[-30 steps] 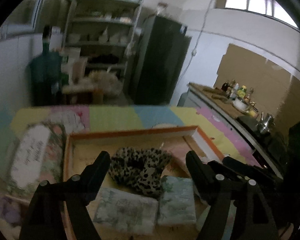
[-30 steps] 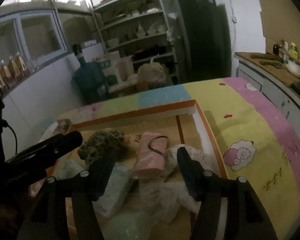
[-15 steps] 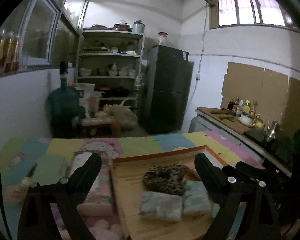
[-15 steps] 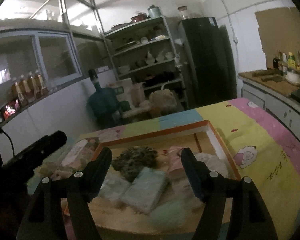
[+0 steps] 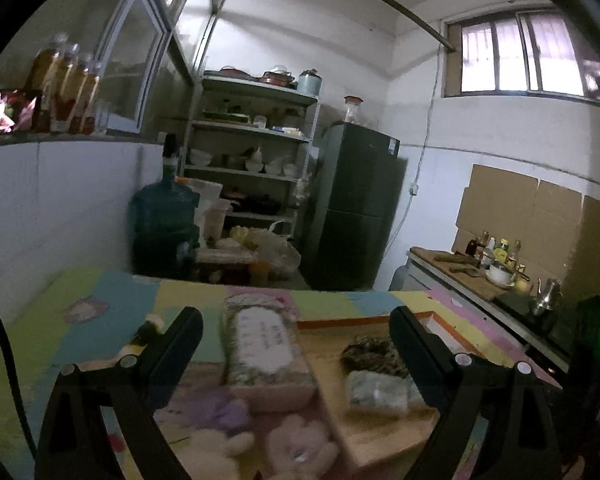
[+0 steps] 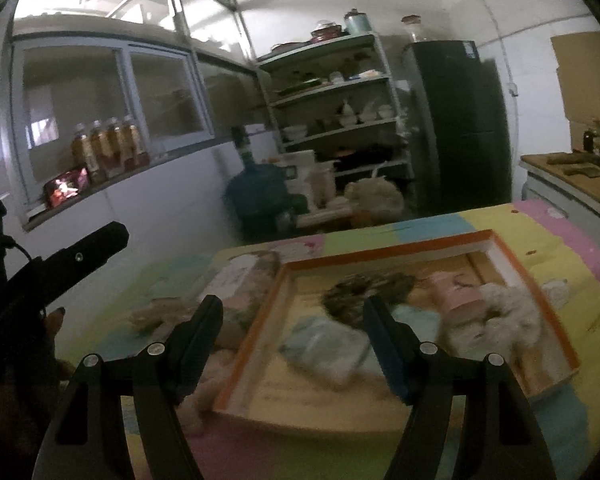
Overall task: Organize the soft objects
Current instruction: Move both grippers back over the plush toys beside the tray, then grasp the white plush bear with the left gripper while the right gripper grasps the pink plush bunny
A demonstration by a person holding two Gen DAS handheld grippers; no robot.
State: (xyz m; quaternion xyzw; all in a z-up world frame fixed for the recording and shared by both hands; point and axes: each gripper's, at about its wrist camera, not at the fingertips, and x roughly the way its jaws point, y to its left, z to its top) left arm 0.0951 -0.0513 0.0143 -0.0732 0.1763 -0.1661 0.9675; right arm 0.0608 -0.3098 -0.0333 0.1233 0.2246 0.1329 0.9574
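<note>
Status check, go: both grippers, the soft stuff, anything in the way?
Left gripper open, empty. Right gripper open, empty, above the tray. Leopard scrunchie and pink roll lie in the tray. Tissue pack beside it; nothing blocking.

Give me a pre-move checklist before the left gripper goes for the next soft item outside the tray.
1. Left gripper open and holding nothing: ok.
2. Right gripper open and holding nothing: ok.
3. Tissue pack lies beside the tray, between the left fingers in view: ok.
4. Free space in the tray front area: ok, bare bottom shows there.
5. Items already in the tray, leopard scrunchie, pink roll, white fluffy piece, sit inside the rim: ok.
6. Plush toys near the front edge, exact shape and pose: cannot tell, blurred.
</note>
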